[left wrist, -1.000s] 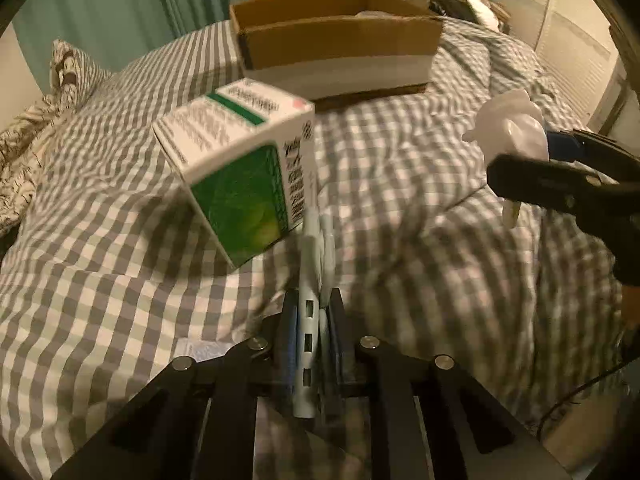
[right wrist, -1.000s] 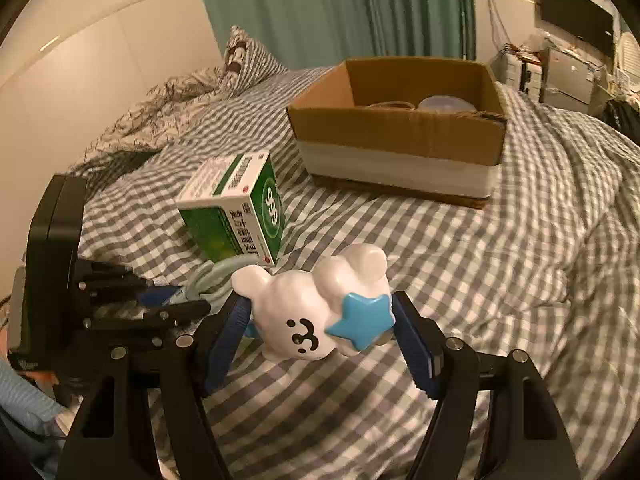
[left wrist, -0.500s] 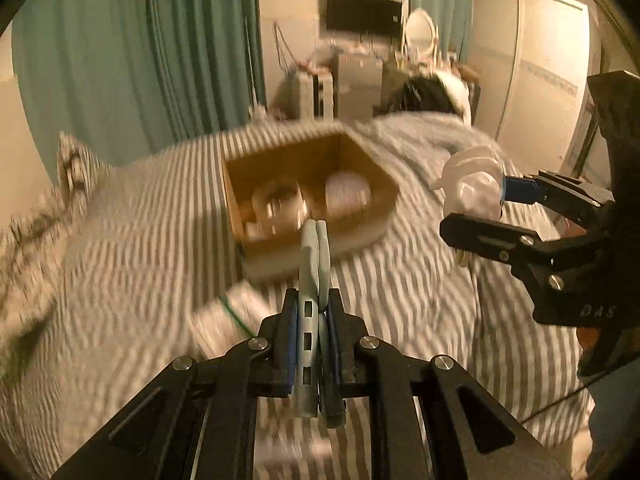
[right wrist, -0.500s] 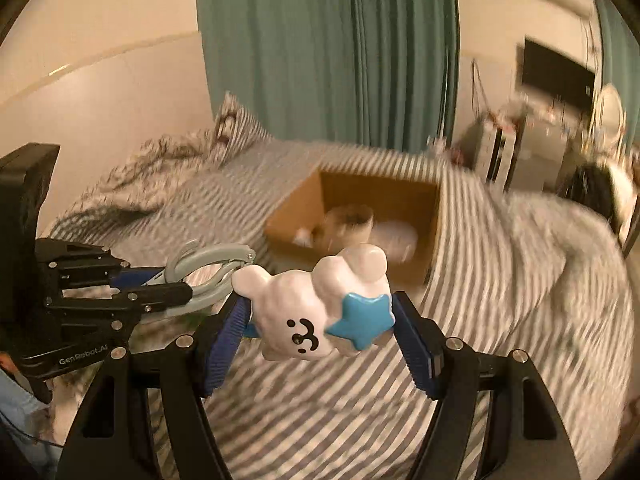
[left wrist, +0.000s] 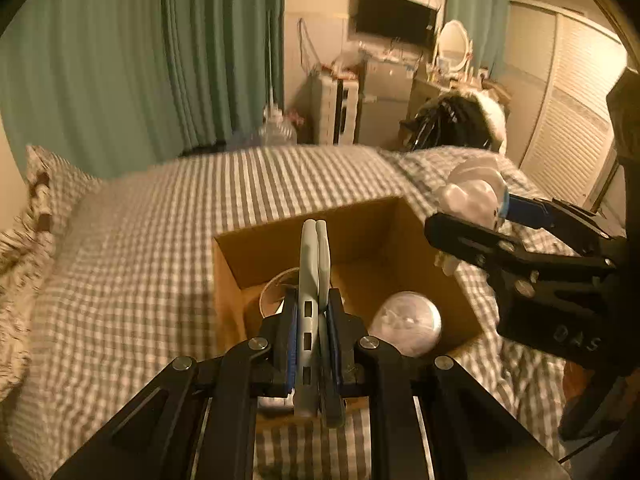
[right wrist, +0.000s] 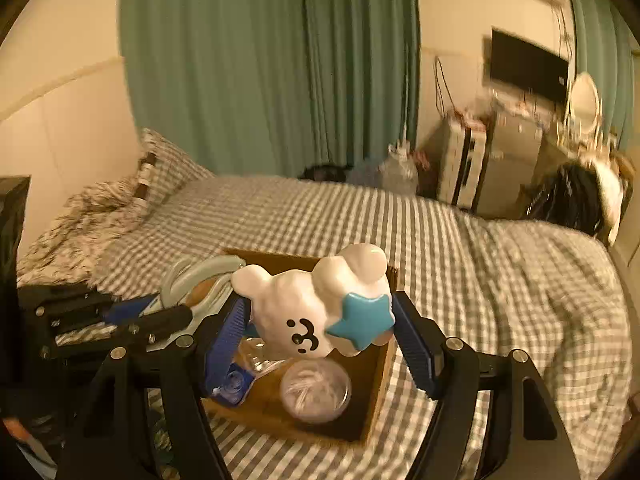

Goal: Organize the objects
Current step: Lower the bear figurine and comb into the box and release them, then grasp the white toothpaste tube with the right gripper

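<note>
My left gripper is shut on a pale grey-blue clip, seen edge-on, held above the open cardboard box. From the right wrist view the clip shows as a curved ring in the left gripper. My right gripper is shut on a white bear-like toy with a blue star, held over the box. The toy also shows at the right of the left wrist view, above the box's right wall.
Inside the box lie a clear round lid or dome, a tape-like ring and a clear plastic item with a blue label. The box sits on a grey checked bed. Pillows lie at the left. Green curtains and furniture stand behind.
Both grippers rose and moved forward from low over the bed to above the box. The green and white carton has left view. Both grips are unchanged.
</note>
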Tool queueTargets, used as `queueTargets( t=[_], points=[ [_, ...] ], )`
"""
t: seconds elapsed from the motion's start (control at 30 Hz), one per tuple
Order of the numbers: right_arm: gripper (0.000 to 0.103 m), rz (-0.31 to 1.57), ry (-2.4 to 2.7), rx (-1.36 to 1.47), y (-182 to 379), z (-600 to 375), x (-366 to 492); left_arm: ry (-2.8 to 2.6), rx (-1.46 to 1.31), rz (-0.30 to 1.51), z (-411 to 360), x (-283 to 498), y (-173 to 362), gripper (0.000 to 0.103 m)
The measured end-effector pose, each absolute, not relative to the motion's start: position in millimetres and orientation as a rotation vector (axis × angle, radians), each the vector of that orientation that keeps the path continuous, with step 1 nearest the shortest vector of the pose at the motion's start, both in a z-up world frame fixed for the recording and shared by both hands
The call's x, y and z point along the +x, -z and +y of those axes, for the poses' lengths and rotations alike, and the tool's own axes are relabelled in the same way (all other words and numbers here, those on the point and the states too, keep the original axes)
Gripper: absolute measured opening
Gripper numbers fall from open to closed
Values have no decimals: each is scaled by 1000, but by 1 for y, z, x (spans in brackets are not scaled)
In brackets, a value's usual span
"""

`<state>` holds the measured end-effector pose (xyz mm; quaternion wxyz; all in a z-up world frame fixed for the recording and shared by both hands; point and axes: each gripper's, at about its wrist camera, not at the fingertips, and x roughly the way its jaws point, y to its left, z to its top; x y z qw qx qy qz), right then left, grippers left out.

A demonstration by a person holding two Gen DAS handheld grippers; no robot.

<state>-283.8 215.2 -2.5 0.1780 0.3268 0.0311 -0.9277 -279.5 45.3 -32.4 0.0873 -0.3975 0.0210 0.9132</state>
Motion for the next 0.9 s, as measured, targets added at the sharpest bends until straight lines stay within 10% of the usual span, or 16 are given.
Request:
queueTargets(
  t=[0.23, 0.37, 0.5, 0.9],
  points=[
    [72, 51, 2599, 1012, 47, 212, -334, -2675, -1305, 58, 43, -314, 81, 13],
    [90, 5, 2649, 966, 41, 219, -332, -2672, -1308, 8, 40, -308, 83, 20],
    [91, -11, 2677, 854, 7, 225, -302, -2729, -1259, 74, 40, -284, 59, 82],
    [92, 197, 2657, 629, -104, 216, -144, -2908, -1032, 84, -4, -135, -44, 103]
  ],
)
